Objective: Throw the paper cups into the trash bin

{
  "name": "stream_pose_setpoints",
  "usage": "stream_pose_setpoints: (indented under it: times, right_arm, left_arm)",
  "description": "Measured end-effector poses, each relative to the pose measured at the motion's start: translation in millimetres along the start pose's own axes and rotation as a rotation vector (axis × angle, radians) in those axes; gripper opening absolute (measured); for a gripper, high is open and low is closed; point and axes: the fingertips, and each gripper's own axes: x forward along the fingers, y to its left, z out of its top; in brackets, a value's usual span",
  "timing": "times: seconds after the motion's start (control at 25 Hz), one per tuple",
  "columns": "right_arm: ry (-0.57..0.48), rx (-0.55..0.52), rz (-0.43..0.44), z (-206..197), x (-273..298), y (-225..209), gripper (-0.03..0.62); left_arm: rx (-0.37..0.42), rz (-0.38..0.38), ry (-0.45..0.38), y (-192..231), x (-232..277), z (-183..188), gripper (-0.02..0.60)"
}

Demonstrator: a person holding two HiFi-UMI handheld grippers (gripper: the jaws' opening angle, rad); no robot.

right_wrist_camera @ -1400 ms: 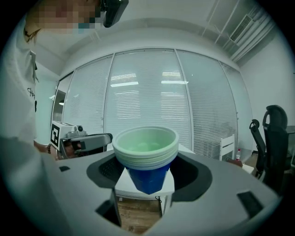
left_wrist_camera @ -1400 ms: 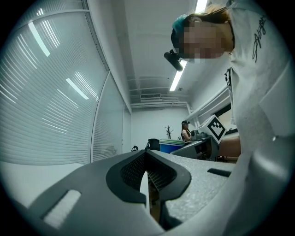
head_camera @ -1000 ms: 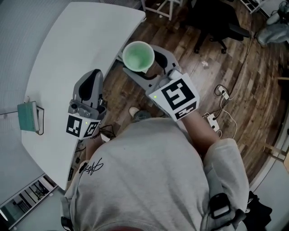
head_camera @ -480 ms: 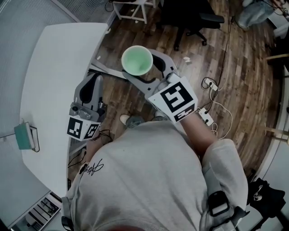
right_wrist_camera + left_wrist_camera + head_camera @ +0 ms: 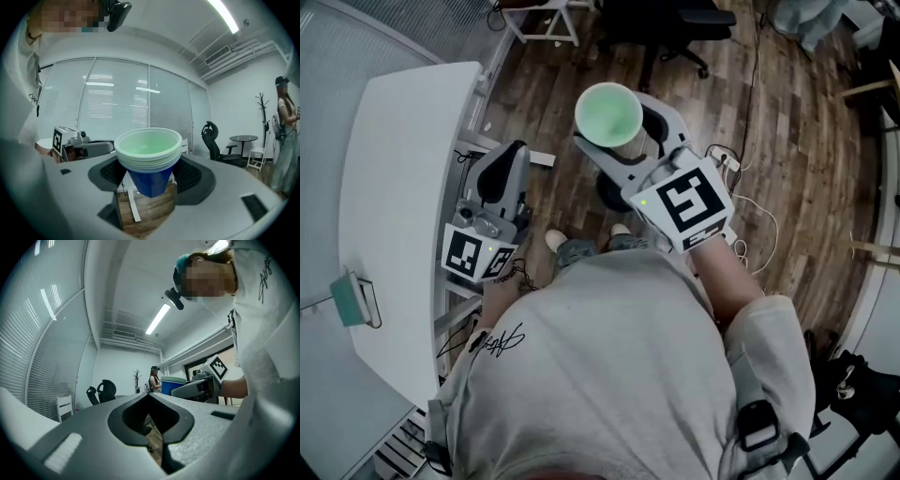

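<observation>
Moving away from the white table (image 5: 394,187), the right gripper (image 5: 621,142) is squeezing the paper cups (image 5: 608,114). The left gripper (image 5: 502,171) is staying shut and empty.

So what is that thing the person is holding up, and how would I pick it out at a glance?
Look right of the curved white table, over the wooden floor, to the right tool. It is shut on a stack of paper cups, held upright with the mouth up. They are blue outside and pale green inside, with several white rims nested; the left tool beside it holds nothing.
</observation>
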Motion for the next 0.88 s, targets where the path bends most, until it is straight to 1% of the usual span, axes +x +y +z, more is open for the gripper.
stream_pose_setpoints:
  times: [0.2, 0.36, 0.6, 0.88]
  right_arm:
    - [0.000, -0.006, -0.057, -3, -27, -24, 0.305]
    - [0.011, 0.005, -0.107, -10, -40, -33, 0.306]
    - [0.021, 0.035, -0.184, -15, -54, -46, 0.305]
    - [0.033, 0.046, -0.262, -21, -68, -63, 0.305]
  left_arm:
    - [0.004, -0.073, -0.018, -23, 28, 2, -0.003]
    - [-0.010, -0.131, -0.016, -34, 42, -4, -0.003]
    - [-0.028, -0.224, -0.005, -43, 61, -8, -0.003]
    - [-0.049, -0.299, 0.012, -46, 84, -15, -0.003]
